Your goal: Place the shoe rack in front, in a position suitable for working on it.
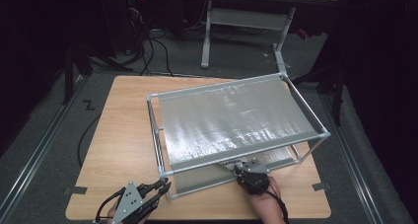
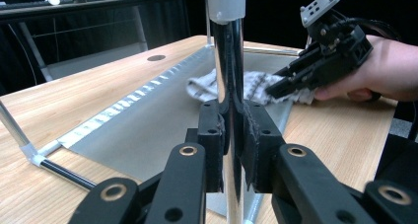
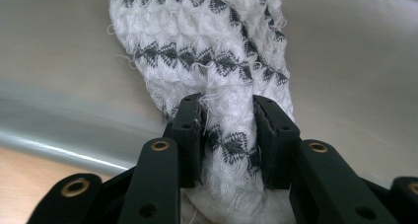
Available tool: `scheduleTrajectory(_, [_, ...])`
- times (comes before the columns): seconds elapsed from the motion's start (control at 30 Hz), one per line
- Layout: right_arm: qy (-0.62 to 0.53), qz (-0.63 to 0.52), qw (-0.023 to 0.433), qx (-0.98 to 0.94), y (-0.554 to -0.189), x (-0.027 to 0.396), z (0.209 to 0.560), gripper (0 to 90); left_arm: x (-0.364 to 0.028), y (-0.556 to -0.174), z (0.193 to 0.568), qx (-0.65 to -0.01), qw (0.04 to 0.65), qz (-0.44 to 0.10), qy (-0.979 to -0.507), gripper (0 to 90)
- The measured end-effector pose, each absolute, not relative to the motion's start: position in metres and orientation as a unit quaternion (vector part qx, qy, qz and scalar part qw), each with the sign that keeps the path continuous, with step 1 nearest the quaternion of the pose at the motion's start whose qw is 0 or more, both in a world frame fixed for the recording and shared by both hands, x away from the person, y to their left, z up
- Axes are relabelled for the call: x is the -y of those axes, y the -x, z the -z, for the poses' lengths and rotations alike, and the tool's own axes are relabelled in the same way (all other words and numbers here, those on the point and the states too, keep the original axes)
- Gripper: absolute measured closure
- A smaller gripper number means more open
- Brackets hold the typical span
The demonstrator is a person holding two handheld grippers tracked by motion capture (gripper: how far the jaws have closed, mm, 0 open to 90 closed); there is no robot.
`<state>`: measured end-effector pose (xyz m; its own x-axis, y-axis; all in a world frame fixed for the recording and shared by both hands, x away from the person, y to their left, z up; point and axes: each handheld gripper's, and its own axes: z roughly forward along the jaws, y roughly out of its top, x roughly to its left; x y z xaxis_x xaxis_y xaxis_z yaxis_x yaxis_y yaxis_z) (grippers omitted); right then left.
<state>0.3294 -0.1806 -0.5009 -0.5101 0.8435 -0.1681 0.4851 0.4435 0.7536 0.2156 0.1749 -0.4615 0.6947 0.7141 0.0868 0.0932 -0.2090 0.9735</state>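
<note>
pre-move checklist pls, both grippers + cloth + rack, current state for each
1. Left gripper clamped on the rack's upright corner post: ok, jaws closed on it.
2. Right gripper holding the white patterned cloth: ok, fabric bunched between its jaws.
3. Cloth on the lower silver sheet: ok.
4. Rack standing level on the table: ok.
5. Right hand clear of the frame bars: ok.
6. Grip firm enough to drag the cloth: cannot tell.
</note>
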Motion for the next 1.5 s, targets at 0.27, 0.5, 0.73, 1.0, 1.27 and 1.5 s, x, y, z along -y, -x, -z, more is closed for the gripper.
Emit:
scheduleTrajectory(0.27, [-0.476, -0.32, 0.289, -0.767, -0.345, 0.238, 0.5, 64.6, -0.175, -0.216, 0.462, -0.278, 0.565, -0.274, -0.727, 79.7])
scheduleTrajectory(0.5, [-0.505, -0.313, 0.304, -0.745, -0.351, 0.27, 0.5, 63.5, -0.175, -0.216, 0.462, -0.279, 0.565, -0.274, -0.726, 79.7])
scheduleTrajectory(0.73, [-0.524, -0.303, 0.322, -0.728, -0.354, 0.298, 0.499, 62.9, -0.175, -0.216, 0.462, -0.277, 0.566, -0.273, -0.727, 79.7])
scheduleTrajectory(1.0, [-0.554, -0.301, 0.329, -0.702, -0.357, 0.326, 0.5, 62.8, -0.174, -0.215, 0.462, -0.276, 0.566, -0.273, -0.727, 79.7])
scheduleTrajectory(1.27, [-0.556, -0.305, 0.327, -0.701, -0.357, 0.324, 0.5, 64.0, -0.174, -0.215, 0.462, -0.276, 0.566, -0.273, -0.727, 79.7])
scheduleTrajectory(1.5, [-0.546, -0.306, 0.314, -0.714, -0.355, 0.309, 0.499, 64.5, -0.174, -0.216, 0.462, -0.276, 0.567, -0.272, -0.727, 79.7])
